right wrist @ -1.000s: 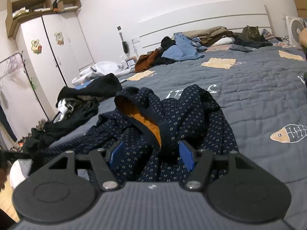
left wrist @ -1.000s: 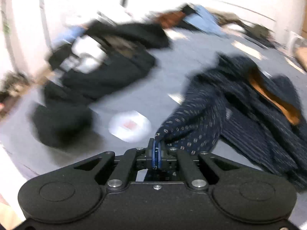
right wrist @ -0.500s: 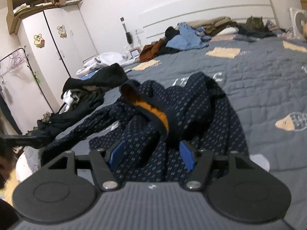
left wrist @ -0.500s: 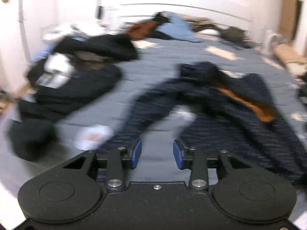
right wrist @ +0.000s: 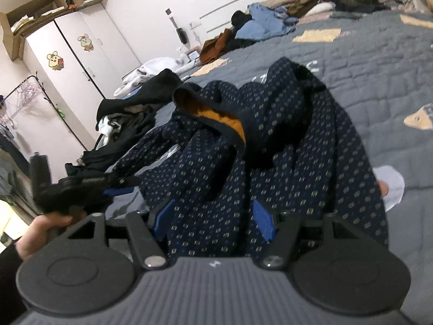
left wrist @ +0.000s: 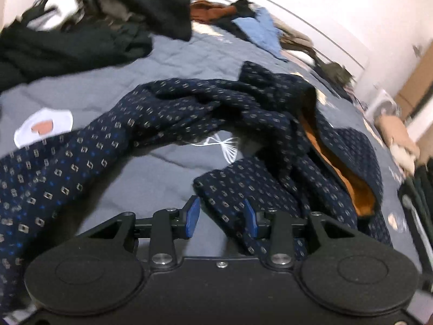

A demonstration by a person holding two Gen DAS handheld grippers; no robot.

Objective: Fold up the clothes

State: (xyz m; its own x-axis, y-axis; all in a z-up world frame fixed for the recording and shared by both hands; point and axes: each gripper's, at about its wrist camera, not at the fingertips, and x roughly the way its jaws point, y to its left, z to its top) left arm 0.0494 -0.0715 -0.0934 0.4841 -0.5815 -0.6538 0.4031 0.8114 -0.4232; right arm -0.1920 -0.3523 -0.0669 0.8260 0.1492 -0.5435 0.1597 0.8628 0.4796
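Left claw (left wrist: 220, 218) is spread wide, blue pads apart, nothing pinched, and a free corner of the navy patterned hooded top (left wrist: 243, 124) sits right between its fingers, low over the grey quilted bed (left wrist: 189, 54). Right claw (right wrist: 212, 220) is just as wide, poised over the top's near hem with cloth lying between its pads but no squeeze on it. The top lies crumpled, not folded: body bunched near the person, orange-lined hood (right wrist: 216, 115) standing up toward the headboard, one sleeve (left wrist: 67, 162) trailing out to the left. So its long axis runs near to far up the bed, hood end far. My read: the job now is flattening, and that calls for both claws biting a single layer at the hem corners, then pulling apart evenly so the body spreads without dragging the hood sideways. Black clothes (left wrist: 67, 40) heap at far left.
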